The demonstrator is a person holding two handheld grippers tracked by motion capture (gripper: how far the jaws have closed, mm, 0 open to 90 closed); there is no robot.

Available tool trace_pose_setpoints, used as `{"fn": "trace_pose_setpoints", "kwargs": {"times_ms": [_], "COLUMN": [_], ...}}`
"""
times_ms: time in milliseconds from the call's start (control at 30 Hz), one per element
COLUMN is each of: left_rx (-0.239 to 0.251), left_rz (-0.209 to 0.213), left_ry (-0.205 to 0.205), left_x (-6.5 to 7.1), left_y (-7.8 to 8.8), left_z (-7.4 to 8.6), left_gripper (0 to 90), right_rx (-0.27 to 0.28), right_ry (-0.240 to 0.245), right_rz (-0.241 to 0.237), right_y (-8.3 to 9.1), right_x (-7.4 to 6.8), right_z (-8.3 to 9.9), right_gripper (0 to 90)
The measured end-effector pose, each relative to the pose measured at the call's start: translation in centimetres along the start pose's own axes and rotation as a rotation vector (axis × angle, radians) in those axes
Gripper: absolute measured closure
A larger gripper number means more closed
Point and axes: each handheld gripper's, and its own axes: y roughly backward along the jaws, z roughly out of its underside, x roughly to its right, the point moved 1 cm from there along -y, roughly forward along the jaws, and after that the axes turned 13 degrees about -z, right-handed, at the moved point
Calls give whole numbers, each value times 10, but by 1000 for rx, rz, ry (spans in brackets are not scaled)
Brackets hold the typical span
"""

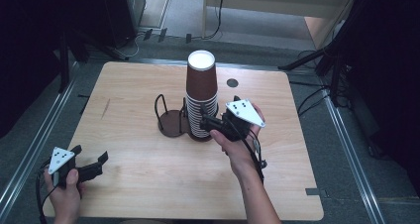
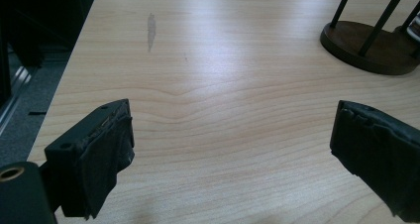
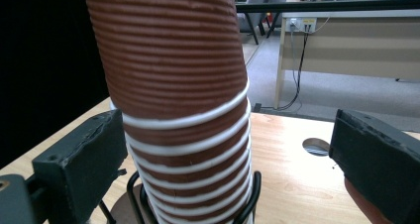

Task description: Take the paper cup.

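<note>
I'm bringing my right gripper (image 1: pixel 207 123) up to the cup stack (image 1: pixel 201 97) at frame centre, in its wire holder (image 1: pixel 174 117) — jaws apart, straddling it, nothing grasped. Paper cups are light and crushable (ribbed, so grippy) — I'm aiming below a white rim. My left gripper (image 1: pixel 91 160) is resting unclenched, lower left.

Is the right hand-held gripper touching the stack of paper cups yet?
Cannot tell. In the right gripper view the stack of paper cups stands between the open jaws of the right hand-held gripper; there is a gap at the right jaw, none discernible at the left.
</note>
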Motion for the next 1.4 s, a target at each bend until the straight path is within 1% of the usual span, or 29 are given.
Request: {"fn": "trace_pose_setpoints", "kwargs": {"times_ms": [100,300,367,500,800,933,1033,1333,1400], "left_rx": [1,-4,-3,-1,-2,-4,-5,-8,-10], "left_rz": [1,2,3,1,1,1,1,3,3], "left_ry": [0,3,7,6,7,8,5,7,6], "left_x": [0,0,-1,-1,-1,-1,-1,0,0], "left_y": [0,0,-1,0,0,-1,-1,-1,-1], "left_z": [0,0,0,0,0,0,0,0,0], "left_gripper": [37,37,38,37,37,37,37,37,37], "right_rx": [6,12,14,17,12,9,11,0,2], "right_ry": [6,-8,1,-1,-16,-6,-2,-20,-14], "right_rz": [-1,-20,-21,-24,-59,-55,-40,-6,4], "right_y": [-3,-10,-13,-17,-28,-34,-39,-54,-57], "right_x": [-1,-4,-5,-9,-13,-15,-16,-14,-14], "right_z": [-4,-9,-10,-14,-20,-22,-23,-21,-21], "right_gripper": [3,0,0,0,2,4,9,6,5]}}
